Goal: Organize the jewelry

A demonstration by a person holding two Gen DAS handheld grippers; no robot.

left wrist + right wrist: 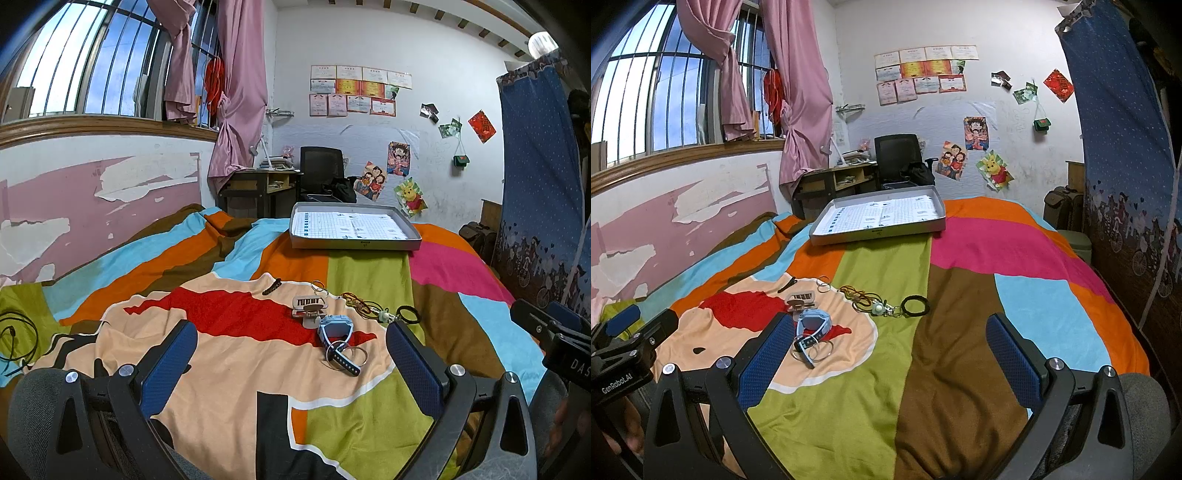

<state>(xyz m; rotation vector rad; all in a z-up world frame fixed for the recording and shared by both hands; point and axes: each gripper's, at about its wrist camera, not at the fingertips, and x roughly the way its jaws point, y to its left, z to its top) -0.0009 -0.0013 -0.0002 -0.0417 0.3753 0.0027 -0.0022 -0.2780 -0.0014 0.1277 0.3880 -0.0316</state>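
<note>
- My left gripper (291,354) hovers low over a bed (369,269) with a bright patchwork cover, its blue-padded fingers (170,365) spread wide and holding nothing.
- My right gripper (886,362) hangs beside it, fingers (1015,362) likewise wide apart and empty; in the left wrist view its black body shows at 3 o'clock.
- The jewelry lies loose in a cluster on the cover, just ahead of both grippers.
- A light-blue watch (334,332) sits nearest in the left wrist view, at 12 o'clock between my left fingers, its strap running through some thin metal rings (351,352).
- A beige hair claw (310,306) lies just beyond the watch, touching or nearly touching it.
- A dark hair clip (271,286) rests at 11 o'clock from the claw, apart from it.
- Two small hoops (319,286) lie at 12 o'clock from the claw.
- Tangled thin cords (862,295) with a pale charm (877,308) stretch toward a black ring band (915,306) at 3 o'clock of the cluster.
- A shallow grey tray (879,232), lined with grid-printed paper, stands well beyond the cluster at 12 o'clock, empty of jewelry.
</note>
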